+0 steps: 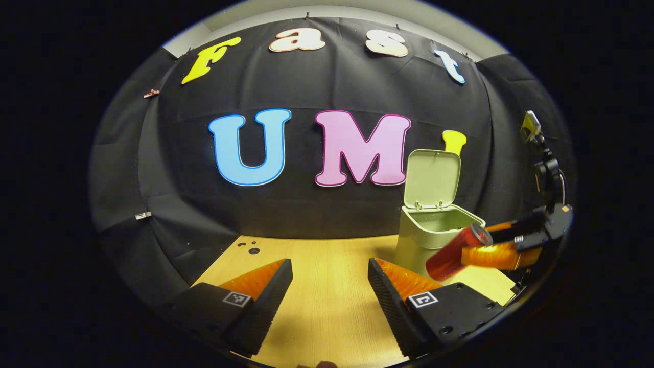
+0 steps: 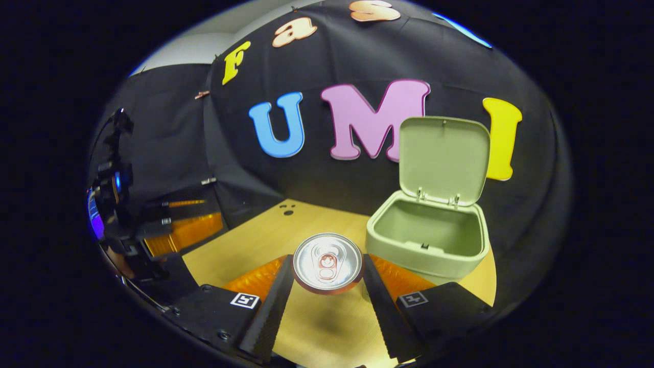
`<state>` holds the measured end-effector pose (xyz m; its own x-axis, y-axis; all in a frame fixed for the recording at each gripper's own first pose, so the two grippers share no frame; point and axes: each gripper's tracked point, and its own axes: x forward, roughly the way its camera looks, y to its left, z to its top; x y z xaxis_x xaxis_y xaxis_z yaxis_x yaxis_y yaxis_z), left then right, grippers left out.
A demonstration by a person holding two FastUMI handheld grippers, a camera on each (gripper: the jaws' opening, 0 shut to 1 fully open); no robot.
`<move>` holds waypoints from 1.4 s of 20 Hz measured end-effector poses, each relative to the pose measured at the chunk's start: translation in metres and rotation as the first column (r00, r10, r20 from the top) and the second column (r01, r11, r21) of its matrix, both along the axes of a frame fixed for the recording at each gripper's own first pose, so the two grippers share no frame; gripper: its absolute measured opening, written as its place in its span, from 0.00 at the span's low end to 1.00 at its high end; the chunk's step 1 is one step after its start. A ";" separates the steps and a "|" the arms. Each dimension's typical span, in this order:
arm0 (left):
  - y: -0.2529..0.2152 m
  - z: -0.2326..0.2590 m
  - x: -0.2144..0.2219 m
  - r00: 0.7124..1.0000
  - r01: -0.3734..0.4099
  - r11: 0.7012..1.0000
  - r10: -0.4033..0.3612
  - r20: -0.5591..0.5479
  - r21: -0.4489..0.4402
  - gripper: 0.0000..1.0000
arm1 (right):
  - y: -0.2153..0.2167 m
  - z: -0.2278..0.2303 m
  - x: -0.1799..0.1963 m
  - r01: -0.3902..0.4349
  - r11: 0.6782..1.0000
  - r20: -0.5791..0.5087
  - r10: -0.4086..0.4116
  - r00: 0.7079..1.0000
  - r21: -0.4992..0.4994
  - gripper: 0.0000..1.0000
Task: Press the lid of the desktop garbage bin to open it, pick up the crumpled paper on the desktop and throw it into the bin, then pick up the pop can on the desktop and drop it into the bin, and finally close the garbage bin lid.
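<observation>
- Left gripper view: my left claw [image 1: 329, 286] is spread wide with nothing between its fingers, held low over the bare wooden desk [image 1: 327, 312].
- The garbage bin [image 1: 431, 240] stands at the back right of the desk, close to the booth wall, with its lid [image 1: 432, 178] swung up and standing nearly upright on its hinges. So I judge the opening step done.
- I see no crumpled paper on the stretch of desk in front of me. It may already be in the bin, but I cannot see down into the bin from here, so I can't confirm that.
- My right claw [image 1: 477, 250] is off to the right, just beside the bin's near rim, pinching the pop can [image 1: 457, 251]. The can is tilted, its long axis running from lower left up to the right, top end raised toward the bin mouth.
- Right gripper view: my right claw [image 2: 327, 271] is pressed onto the pop can [image 2: 327, 261], one finger on each side of it. The can's long axis runs along my fingers, so its pull-tab top faces the camera.
- The garbage bin [image 2: 429, 240] sits just ahead and to the right, lid [image 2: 443, 158] up; the part of the inside I can see looks empty.
- Left to do, as I judge it: carry the can over the opening, let it drop, then close the lid.
</observation>
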<state>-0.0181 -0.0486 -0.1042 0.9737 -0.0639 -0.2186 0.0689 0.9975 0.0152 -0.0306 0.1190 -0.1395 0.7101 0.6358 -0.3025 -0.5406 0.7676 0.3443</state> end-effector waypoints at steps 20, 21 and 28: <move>0.007 -0.006 -0.004 0.999 -0.023 1.000 0.023 -0.023 0.004 0.96 | -0.116 -0.022 0.119 0.306 0.939 0.027 -0.306 0.952 -0.158 0.83; 0.006 -0.006 -0.003 0.999 -0.022 1.000 0.023 -0.025 0.004 0.96 | -0.117 -0.029 0.120 0.302 0.938 0.011 -0.305 0.952 -0.171 0.83; 0.010 -0.008 -0.002 0.999 -0.033 0.999 0.033 -0.026 0.003 0.96 | -0.120 -0.069 0.129 0.288 0.930 -0.086 -0.314 0.946 -0.230 0.83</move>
<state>-0.0203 -0.0386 -0.1124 0.9694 -0.0314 -0.2437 0.0366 0.9992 0.0168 0.0982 -0.0015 -0.2087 0.8086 0.3097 -0.5002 -0.2378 0.9497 0.2037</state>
